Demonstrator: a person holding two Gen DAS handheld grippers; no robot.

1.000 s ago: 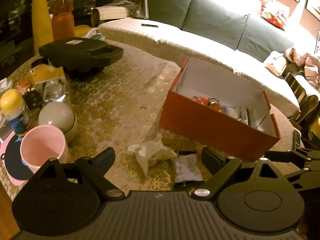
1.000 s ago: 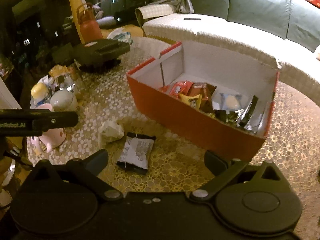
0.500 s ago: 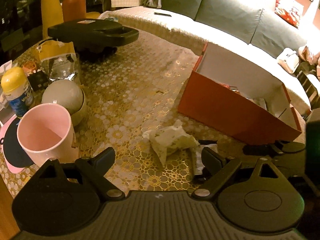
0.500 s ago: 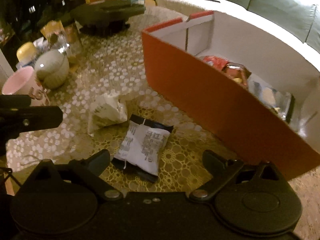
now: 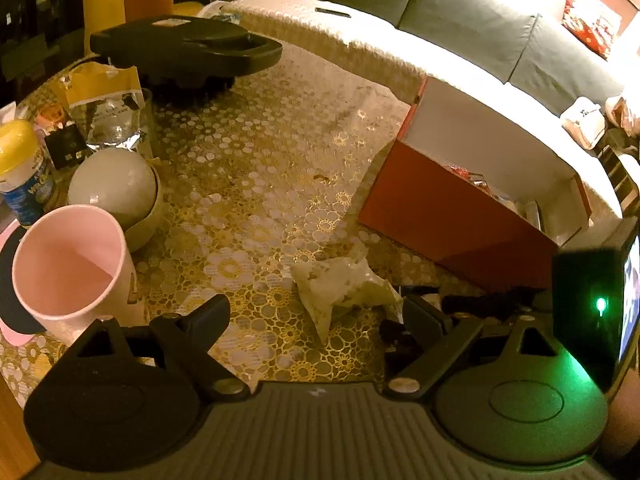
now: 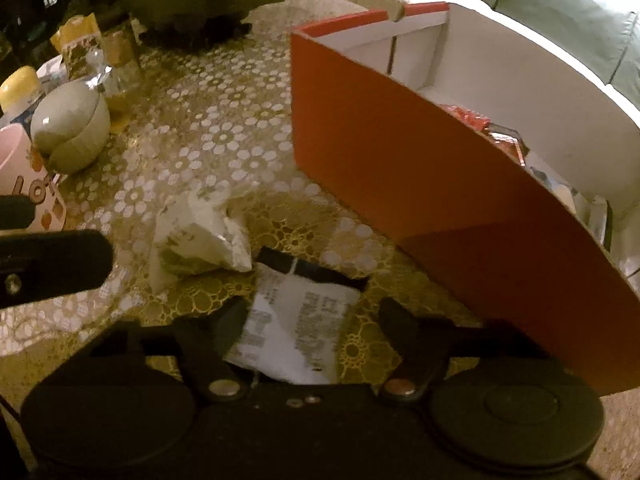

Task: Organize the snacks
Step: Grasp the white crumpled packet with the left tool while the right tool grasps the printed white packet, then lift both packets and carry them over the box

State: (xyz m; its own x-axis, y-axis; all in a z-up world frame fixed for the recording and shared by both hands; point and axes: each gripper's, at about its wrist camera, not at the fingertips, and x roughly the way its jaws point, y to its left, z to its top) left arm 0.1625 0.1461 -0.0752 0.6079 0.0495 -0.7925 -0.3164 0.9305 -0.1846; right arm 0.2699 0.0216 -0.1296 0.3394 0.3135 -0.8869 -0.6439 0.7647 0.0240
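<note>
Inside, red box (image 6: 400,160) holds snack packets — perhaps several; both tools spread, empty.

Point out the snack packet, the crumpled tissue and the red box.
snack packet (image 6: 298,332): right wrist view, middle of its white printed face.
crumpled tissue (image 6: 200,236): right wrist view, its central bulge.
red box (image 6: 400,168): right wrist view, its near outer wall.

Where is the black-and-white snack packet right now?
In the right wrist view the snack packet lies flat on the table between the open right claw, beside the crumpled tissue and before the orange box.
</note>
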